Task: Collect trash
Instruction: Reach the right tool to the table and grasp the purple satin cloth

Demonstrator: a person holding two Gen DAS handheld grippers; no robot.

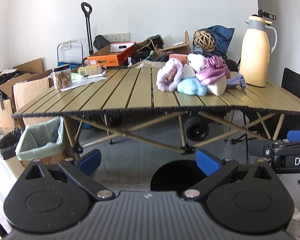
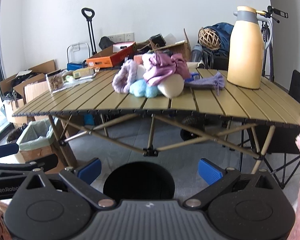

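Both grippers hang low in front of the folding table [image 1: 118, 92], jaws spread wide and holding nothing — the left gripper [image 1: 148, 161] and the right gripper [image 2: 150, 169] sit side by side, each showing at the edge of the other's view. Just ahead of and below the blue pads [image 1: 207, 162], a round black bin [image 2: 139, 182] opens on the floor, nearer the right gripper's centre line. Further out and to the left, a cardboard box lined with a pale green bag [image 1: 41, 138] stands by the table leg, with a dark-bagged bin [image 1: 7, 145] beside it. Up on the slatted tabletop, straight ahead, lies a heap of soft things — lilac knit, purple cloth, a light blue fluffy piece [image 1: 192, 88] and a cream wedge [image 2: 171, 88]. Right of the heap stands a yellow thermos jug [image 1: 255, 52]. At the far left of the table sit a clear jar of brown snacks [image 1: 62, 77], a small carton [image 1: 90, 70] and clear plastic wrapping [image 1: 84, 83].
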